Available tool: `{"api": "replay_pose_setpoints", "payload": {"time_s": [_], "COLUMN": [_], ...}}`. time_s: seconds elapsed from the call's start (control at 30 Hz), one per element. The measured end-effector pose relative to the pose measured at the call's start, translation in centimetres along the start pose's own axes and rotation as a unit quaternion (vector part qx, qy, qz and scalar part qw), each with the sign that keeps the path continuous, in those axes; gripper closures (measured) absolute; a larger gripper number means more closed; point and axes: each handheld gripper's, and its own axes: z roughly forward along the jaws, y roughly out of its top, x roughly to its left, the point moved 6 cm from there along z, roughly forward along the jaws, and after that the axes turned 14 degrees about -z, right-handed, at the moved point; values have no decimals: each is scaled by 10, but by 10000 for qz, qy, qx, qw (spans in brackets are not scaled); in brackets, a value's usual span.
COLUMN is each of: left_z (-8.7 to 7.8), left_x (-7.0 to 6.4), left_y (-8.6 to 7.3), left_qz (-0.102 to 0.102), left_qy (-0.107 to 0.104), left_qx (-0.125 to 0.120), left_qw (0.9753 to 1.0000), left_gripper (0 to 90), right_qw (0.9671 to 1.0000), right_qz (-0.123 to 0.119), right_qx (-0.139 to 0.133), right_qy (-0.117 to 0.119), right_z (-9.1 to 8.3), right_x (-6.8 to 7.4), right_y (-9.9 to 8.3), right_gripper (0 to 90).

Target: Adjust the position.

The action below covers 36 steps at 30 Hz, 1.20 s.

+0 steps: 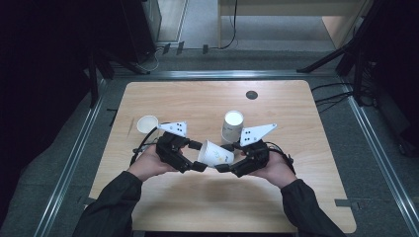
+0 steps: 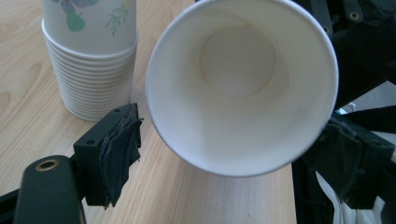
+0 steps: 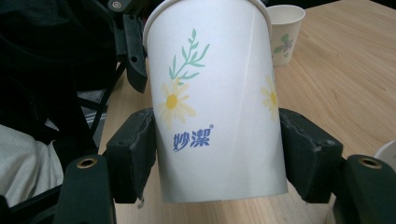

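Paper cup [image 1: 215,153], held on its side above the near middle of the worktop [image 1: 296,108], between the two tools. Its long axis runs roughly level and across the worktop: the open mouth faces the left tool [image 1: 194,155], the closed base faces the right tool [image 1: 228,158]. In the left gripper view the cup [image 2: 240,84] presents its white interior and round bottom head-on; in the right gripper view the cup [image 3: 217,100] presents its outer wall, printed with a yellow daisy, a green sprig and blue characters. Right tool [image 3: 217,154]: jaws partly open and clamped on the cup, one pad against each side of the wall near the base. Left tool [image 2: 229,151]: jaws spread wider than the rim, one pad at each side of it; whether either pad touches the rim cannot be told. A stack [image 1: 231,126] of inverted cups stands on the worktop just beyond the held cup, and appears at upper left in the left gripper view [image 2: 91,56]. A single upright cup [image 1: 147,124] stands near the left edge, beyond the left hand [image 1: 148,163]. A dark round disc [image 1: 251,95] lies near the far edge.
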Motion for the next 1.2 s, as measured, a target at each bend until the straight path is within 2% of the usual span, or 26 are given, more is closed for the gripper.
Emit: {"api": "replay_pose_setpoints", "payload": {"time_s": [0.4, 0.9, 1.07, 1.2], "left_z": [3, 1, -5, -16], "left_x": [-3, -3, -1, -1], "left_y": [4, 4, 5, 7], "left_qz": [7, 73, 44, 3], "left_qy": [-124, -34, -20, -25], "left_qx": [-145, -118, -190, -318], "left_qw": [9998, 9999, 9998, 9995], "left_gripper": [177, 221, 222, 223], "right_qw": [10000, 10000, 9999, 9998], "right_qz": [32, 62, 101, 159], "right_qx": [-28, -14, 46, 87], "right_qy": [62, 73, -31, -85], "right_z": [3, 5, 6, 4], "right_x": [0, 0, -1, -3], "right_y": [-1, -1, -2, -5], "right_gripper": [328, 321, 255, 246]}}
